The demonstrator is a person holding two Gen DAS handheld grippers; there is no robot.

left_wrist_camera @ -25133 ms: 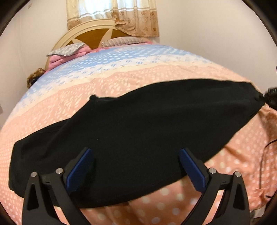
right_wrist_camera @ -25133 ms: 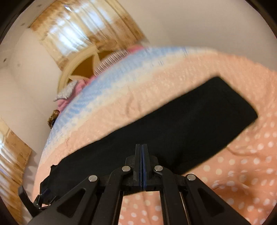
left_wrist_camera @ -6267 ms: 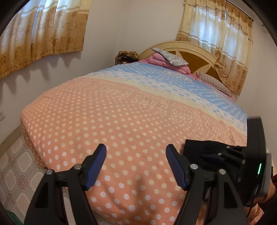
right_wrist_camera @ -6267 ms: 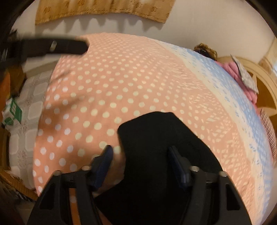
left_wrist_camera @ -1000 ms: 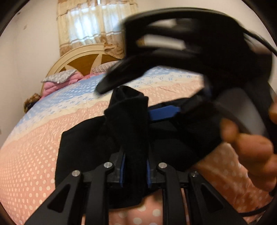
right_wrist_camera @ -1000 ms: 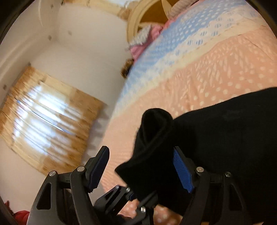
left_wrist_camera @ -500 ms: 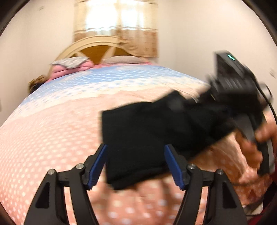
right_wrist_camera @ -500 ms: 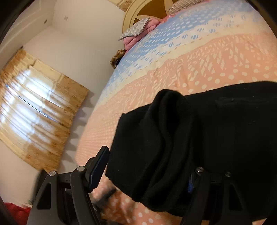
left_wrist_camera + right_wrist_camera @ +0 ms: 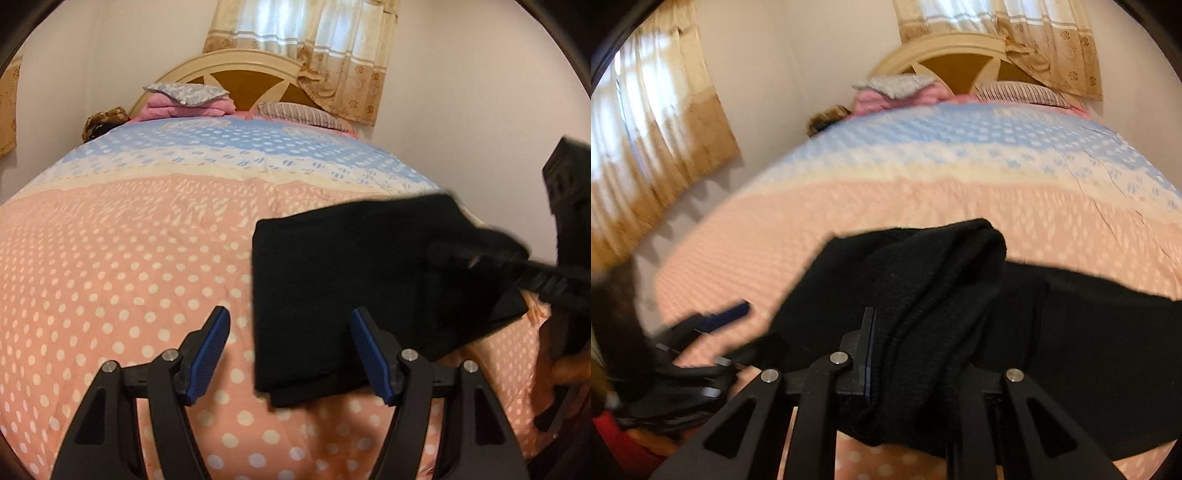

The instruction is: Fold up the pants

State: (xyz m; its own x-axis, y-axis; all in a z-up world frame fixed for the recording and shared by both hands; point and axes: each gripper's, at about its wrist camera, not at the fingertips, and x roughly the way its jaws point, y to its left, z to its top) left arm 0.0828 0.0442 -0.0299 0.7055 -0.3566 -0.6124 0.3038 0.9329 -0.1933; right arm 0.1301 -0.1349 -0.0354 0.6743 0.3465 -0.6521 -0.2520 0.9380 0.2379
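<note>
Dotted bedspread [image 9: 122,258], curved headboard [image 9: 236,74], pink blankets [image 9: 184,109], curtains [image 9: 314,44]

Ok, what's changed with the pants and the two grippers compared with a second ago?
The left gripper has let go of the raised fold of the black pants and stands open, drawn back. The right gripper, open around that fold before, is closing on it, fabric between its jaws. The pants remain a folded stack on the dotted bedspread; pillows unchanged.

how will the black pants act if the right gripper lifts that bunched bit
Likely floppy: the pants sag in soft ridges where the right gripper is closing on a fold. Probably only that bunch rises first while the rest drags on the bedspread. The knit looks grippy, so slipping seems unlikely.
</note>
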